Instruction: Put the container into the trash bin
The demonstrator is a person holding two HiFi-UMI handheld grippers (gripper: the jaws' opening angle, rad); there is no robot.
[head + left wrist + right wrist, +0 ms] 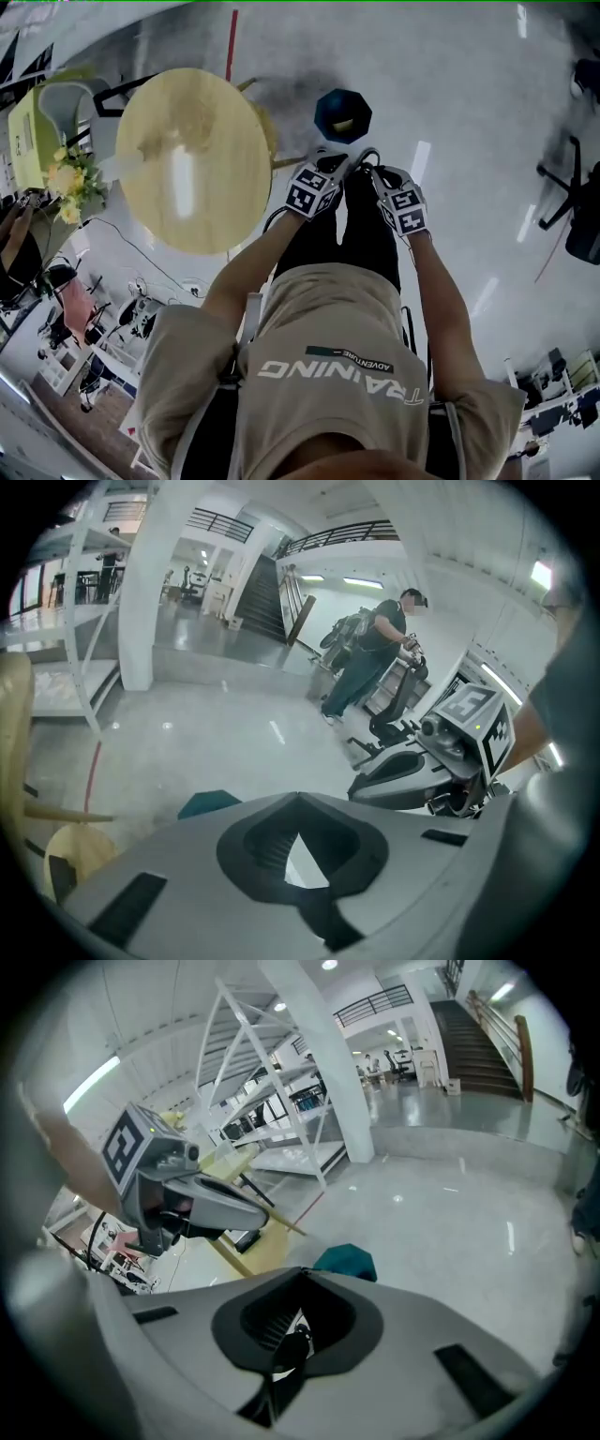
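A dark teal trash bin point(342, 114) stands on the grey floor just ahead of both grippers, and a small pale yellow thing lies inside it. My left gripper point(339, 164) and right gripper point(372, 167) are held side by side, just short of the bin. In the left gripper view the left gripper point(298, 803) has its jaws pressed together with nothing between them, and the bin point(208, 803) peeks over them. In the right gripper view the right gripper point(302, 1277) is also shut and empty, with the bin point(345, 1260) just beyond.
A round wooden table point(192, 159) stands to the left of the bin, with a pale chair point(66, 103) and yellow flowers point(70, 178) further left. Black office chairs point(577, 206) sit at the right. A person point(370, 653) stands far off near stairs.
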